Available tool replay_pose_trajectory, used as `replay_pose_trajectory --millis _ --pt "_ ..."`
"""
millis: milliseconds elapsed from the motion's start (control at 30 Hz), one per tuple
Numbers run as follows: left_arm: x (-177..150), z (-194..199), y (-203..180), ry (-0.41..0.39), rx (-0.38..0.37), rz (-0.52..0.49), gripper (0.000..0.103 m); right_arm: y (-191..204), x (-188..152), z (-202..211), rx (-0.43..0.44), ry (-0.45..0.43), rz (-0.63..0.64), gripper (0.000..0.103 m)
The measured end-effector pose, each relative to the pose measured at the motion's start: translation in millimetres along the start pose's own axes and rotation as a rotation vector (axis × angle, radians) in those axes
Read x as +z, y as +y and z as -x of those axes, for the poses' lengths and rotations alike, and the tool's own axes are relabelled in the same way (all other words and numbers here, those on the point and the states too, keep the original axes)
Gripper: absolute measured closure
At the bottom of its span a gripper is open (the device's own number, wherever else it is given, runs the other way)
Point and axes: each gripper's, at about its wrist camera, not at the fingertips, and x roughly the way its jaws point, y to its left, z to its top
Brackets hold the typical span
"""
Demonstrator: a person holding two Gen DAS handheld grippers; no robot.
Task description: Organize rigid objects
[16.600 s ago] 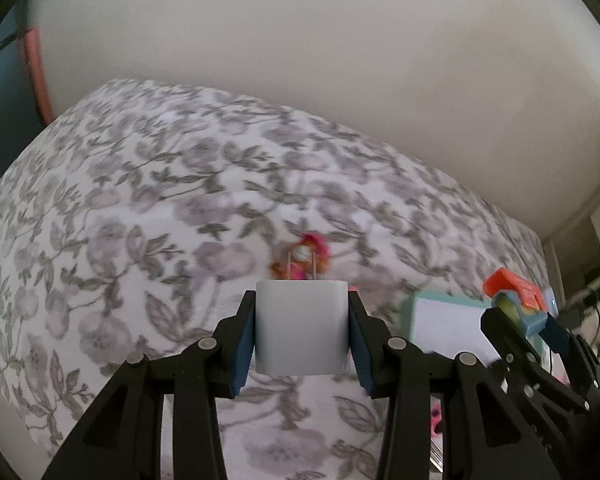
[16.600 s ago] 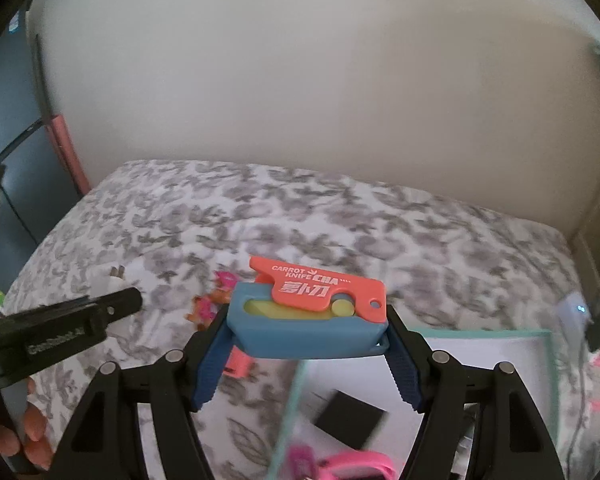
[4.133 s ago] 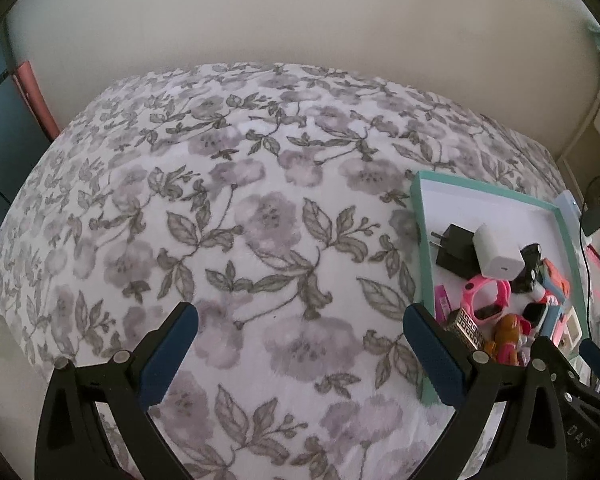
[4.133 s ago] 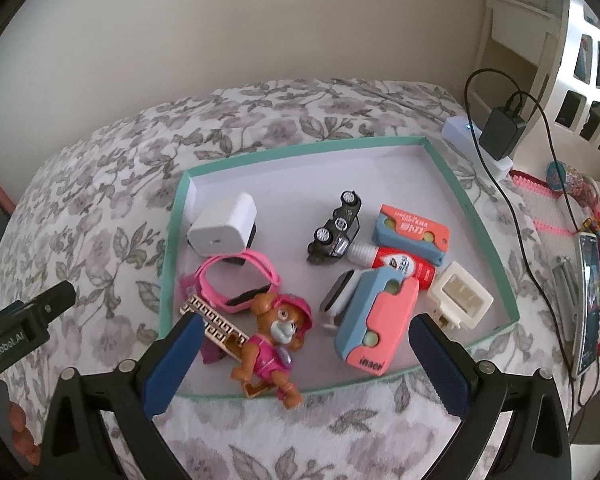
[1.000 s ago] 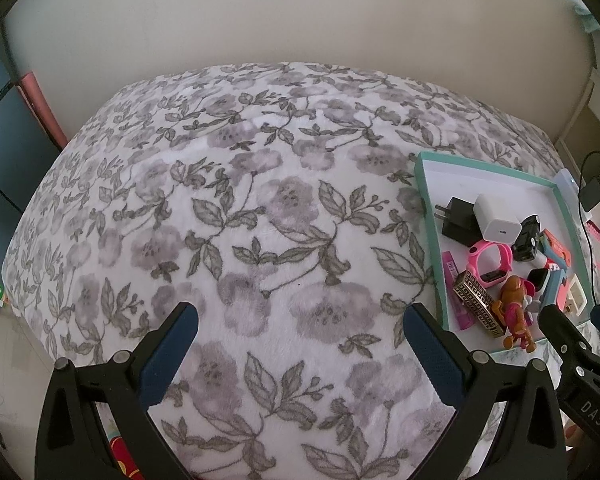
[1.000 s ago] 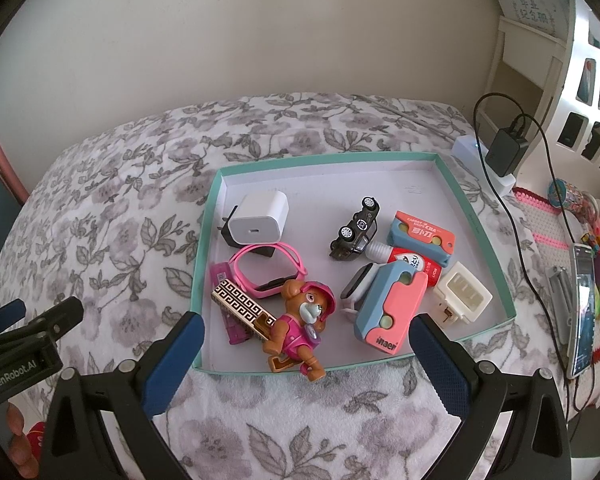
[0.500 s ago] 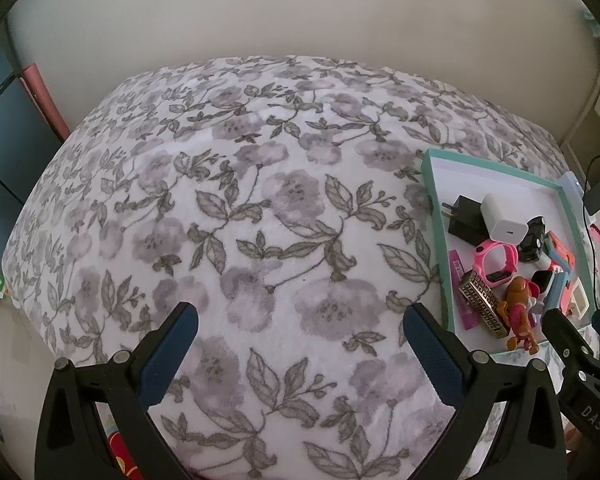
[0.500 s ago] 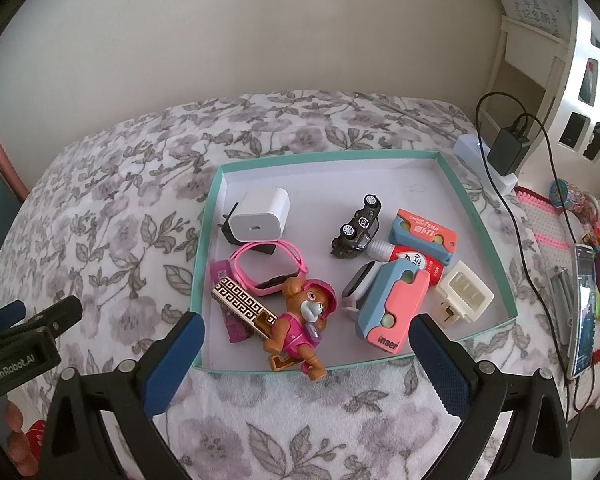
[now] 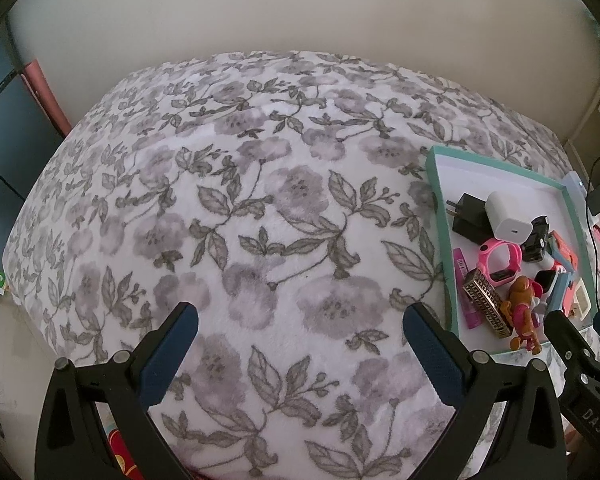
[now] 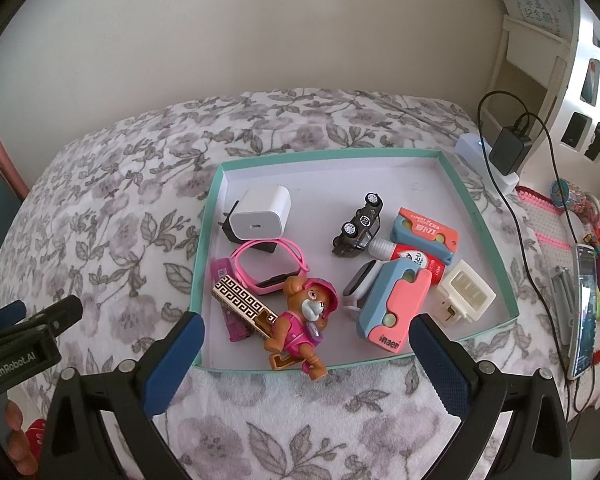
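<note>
A teal-rimmed white tray (image 10: 478, 216) lies on the floral bed cover and holds several small things: a white charger (image 10: 262, 213), a pink watch (image 10: 270, 266), a toy dog (image 10: 304, 322), a black toy car (image 10: 358, 226), and blue-and-coral cases (image 10: 392, 306). The tray also shows at the right of the left wrist view (image 9: 438, 204). My right gripper (image 10: 306, 356) is open and empty, hovering over the tray's near edge. My left gripper (image 9: 300, 340) is open and empty over bare bed cover, left of the tray.
The floral bed cover (image 9: 260, 220) spreads to a cream wall. Right of the bed are a plugged-in black adapter with cable (image 10: 508, 152), a phone (image 10: 584, 312) and small toys. A dark cabinet (image 9: 0, 140) stands at the far left.
Over the last second both grippers stayed open and empty and drifted only slightly. Much earlier, the left held the white charger and the right a blue-and-orange case; both now lie in the tray.
</note>
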Motion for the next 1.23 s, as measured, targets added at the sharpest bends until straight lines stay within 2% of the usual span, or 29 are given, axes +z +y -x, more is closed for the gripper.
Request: replay_pose_trajectory --millis 1233 --pt "-0.6 5.1 -1.3 -0.022 0.003 0.001 0.001 -0.2 0.2 -0.9 0.0 0.004 0.0 0.0"
